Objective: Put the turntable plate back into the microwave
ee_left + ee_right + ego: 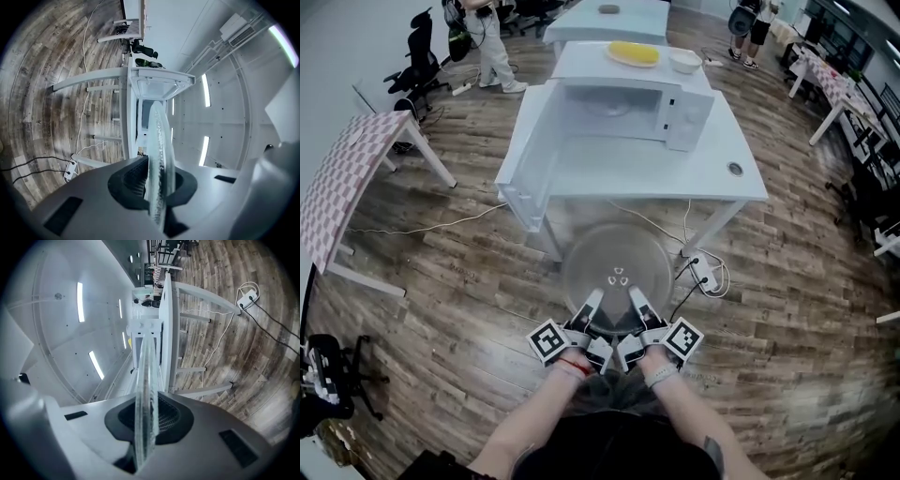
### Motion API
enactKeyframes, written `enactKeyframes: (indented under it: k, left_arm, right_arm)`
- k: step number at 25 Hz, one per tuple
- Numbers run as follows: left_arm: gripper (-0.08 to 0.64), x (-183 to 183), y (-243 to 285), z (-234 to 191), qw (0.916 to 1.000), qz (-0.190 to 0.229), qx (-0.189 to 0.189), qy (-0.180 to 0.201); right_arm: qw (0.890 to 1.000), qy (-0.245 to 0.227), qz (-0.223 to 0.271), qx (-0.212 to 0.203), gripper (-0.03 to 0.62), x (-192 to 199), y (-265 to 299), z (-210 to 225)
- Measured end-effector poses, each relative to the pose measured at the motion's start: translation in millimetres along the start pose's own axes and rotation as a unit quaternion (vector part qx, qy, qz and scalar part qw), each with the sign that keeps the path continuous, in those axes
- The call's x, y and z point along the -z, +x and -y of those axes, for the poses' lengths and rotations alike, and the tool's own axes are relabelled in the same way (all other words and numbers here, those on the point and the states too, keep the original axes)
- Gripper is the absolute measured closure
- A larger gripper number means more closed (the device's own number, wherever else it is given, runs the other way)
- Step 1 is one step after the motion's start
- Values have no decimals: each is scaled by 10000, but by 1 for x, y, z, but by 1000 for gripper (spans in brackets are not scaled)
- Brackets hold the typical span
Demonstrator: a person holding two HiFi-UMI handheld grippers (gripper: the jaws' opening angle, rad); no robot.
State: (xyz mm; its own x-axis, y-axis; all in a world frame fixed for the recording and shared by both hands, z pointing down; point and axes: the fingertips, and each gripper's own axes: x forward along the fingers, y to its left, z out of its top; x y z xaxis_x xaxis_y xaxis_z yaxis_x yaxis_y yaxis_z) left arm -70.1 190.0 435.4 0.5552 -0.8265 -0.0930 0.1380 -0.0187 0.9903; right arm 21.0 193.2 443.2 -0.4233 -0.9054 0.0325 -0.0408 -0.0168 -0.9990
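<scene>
Wood-plank floor (441, 281) fills most of the frame. At upper centre, one white bench (712, 173) carries one open white microwave (623, 108). At lower centre, my left gripper (592, 302) and right gripper (637, 302) have their fingers (129, 180) clamped on one round clear glass turntable plate (617, 267), held before the bench, with a white power strip (705, 272) at its right.

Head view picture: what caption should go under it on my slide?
Left gripper and right gripper hold the glass turntable plate before the open microwave.
</scene>
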Motion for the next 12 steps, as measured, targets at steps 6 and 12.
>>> enactKeyframes:
  k: [6,12]
  left_arm:
    - [528,-9,16,-5,10000,-17,6,-55]
    - [528,-18,34,-13,9999,27,-26,-127]
  right_arm:
    - [10000,-38,21,76,551,-10,15,3]
    - [10000,-3,-14,87,551,-21,33,8]
